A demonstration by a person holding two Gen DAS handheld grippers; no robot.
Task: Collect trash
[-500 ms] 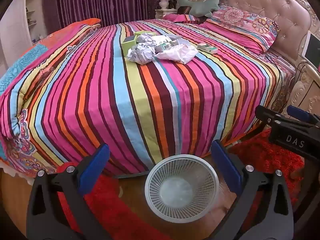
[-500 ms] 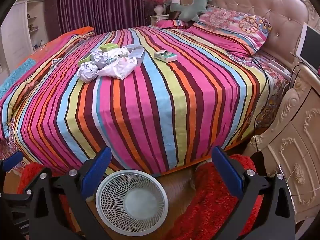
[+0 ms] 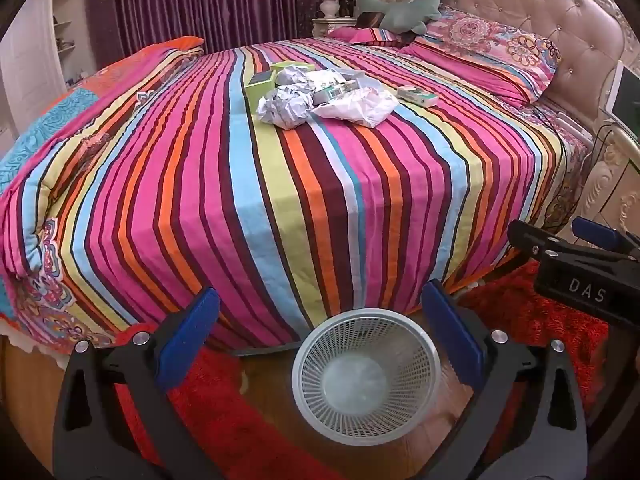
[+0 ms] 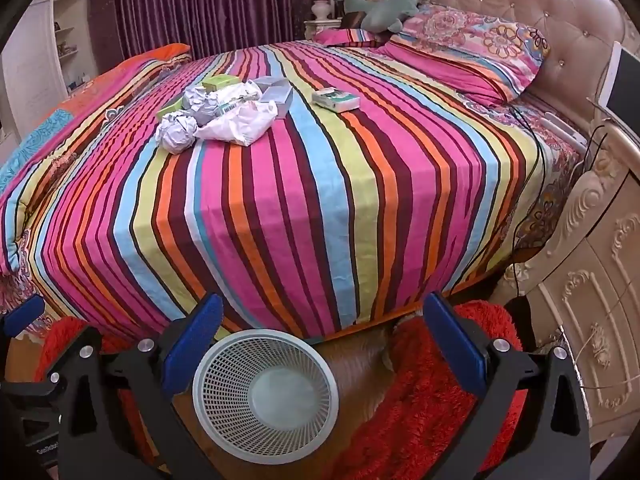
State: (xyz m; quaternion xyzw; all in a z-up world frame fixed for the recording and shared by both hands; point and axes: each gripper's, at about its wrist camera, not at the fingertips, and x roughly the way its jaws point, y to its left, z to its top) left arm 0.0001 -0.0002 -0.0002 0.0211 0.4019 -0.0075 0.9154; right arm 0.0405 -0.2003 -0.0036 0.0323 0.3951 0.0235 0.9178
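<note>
A pile of trash lies on the striped bed: crumpled paper balls (image 3: 286,108) (image 4: 176,130), a white plastic bag (image 3: 356,108) (image 4: 236,124), green boxes (image 3: 260,82) (image 4: 218,80) and a small green-white box (image 3: 416,95) (image 4: 335,99) apart to the right. A white mesh wastebasket (image 3: 366,374) (image 4: 266,394) stands empty on the floor at the bed's foot. My left gripper (image 3: 320,336) is open and empty above the basket. My right gripper (image 4: 324,340) is open and empty, just right of the basket. The right gripper also shows in the left wrist view (image 3: 576,254).
The bed (image 3: 280,200) fills the middle, with a pillow (image 4: 468,46) and a green plush toy (image 4: 384,4) at the headboard. A red shaggy rug (image 4: 420,400) covers the floor. An ornate cream nightstand (image 4: 592,280) stands at right, with cables hanging.
Both grippers have drifted only slightly; the view is nearly the same. Nothing was taken hold of.
</note>
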